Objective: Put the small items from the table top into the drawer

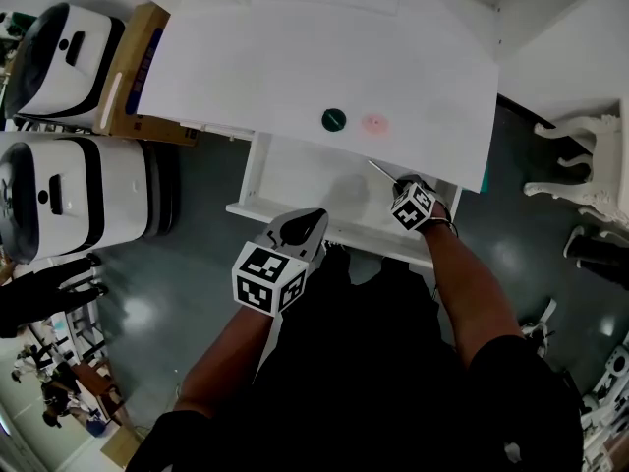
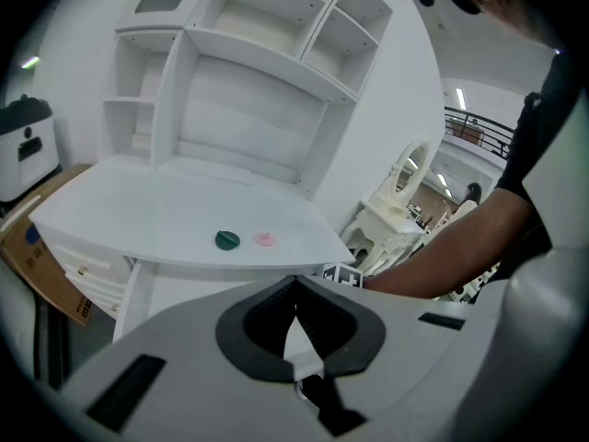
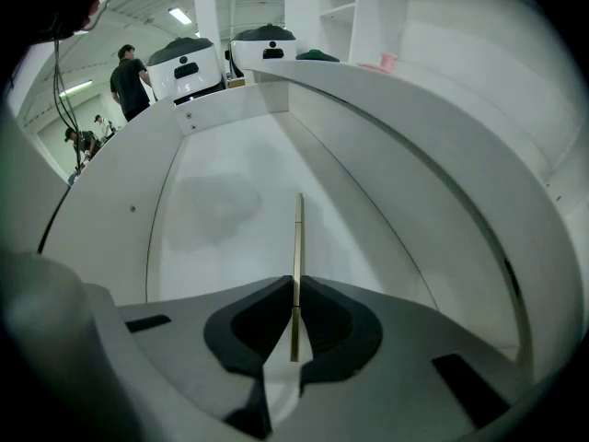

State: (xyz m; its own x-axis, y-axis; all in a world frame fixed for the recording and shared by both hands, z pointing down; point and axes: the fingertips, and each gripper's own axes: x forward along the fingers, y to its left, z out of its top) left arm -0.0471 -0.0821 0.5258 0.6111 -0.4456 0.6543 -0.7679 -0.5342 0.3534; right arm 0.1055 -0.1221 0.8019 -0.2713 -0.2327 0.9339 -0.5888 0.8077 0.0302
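Note:
A round green item (image 1: pixel 334 120) (image 2: pixel 227 239) and a small pink item (image 1: pixel 373 123) (image 2: pixel 265 238) lie side by side near the front edge of the white table top (image 1: pixel 246 77). Below them the white drawer (image 1: pixel 295 180) (image 3: pixel 221 201) stands pulled out. My right gripper (image 1: pixel 401 187) (image 3: pixel 295 293) is over the drawer's right end, shut on a thin gold-coloured strip (image 3: pixel 297 238) (image 1: pixel 381 170) that points along the drawer's inside. My left gripper (image 1: pixel 313 219) (image 2: pixel 294 288) hovers at the drawer's front rail, shut, with nothing in it.
Two white machines (image 1: pixel 69 195) and a cardboard box (image 1: pixel 133 77) stand to the left of the desk. A white ornate chair (image 1: pixel 580 160) is at the right. A shelf unit (image 2: pixel 248 72) rises at the back of the table top. People (image 3: pixel 126 76) stand far off.

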